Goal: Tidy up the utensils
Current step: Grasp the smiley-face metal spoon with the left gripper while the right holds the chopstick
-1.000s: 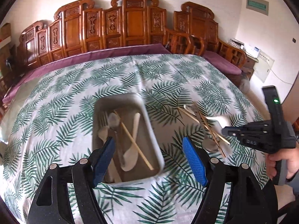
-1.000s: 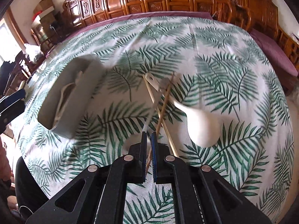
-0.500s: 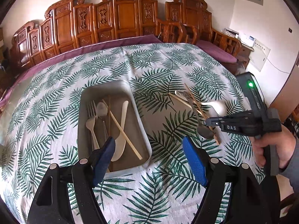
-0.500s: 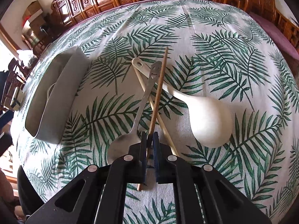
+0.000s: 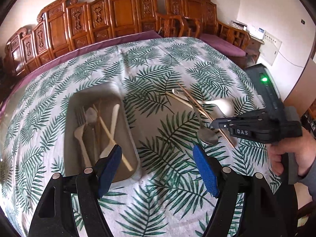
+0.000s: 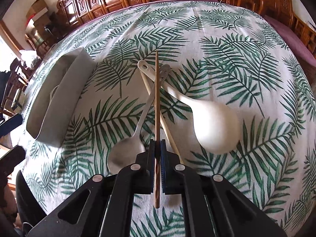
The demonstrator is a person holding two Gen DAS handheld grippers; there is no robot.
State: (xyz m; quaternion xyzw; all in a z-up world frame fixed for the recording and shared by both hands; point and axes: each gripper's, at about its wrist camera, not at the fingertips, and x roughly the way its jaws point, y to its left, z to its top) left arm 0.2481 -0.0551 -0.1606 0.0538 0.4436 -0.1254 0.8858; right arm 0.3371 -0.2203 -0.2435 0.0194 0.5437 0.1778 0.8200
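leaf-print tablecloth (image 5: 158, 207) | carved wooden chairs (image 5: 122, 15) behind | purple cushion (image 5: 223, 44) | wall panel (image 5: 273, 50)

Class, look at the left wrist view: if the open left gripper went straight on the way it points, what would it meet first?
Probably the bare leaf-print tablecloth, between the grey tray and the metal spoon. The left gripper is open and empty; depth is unclear.

Brown chopstick (image 6: 157, 98) crosses steel spoon (image 6: 126, 152) and white ladle (image 6: 213, 126); grey tray (image 6: 59, 102) — partly filled.
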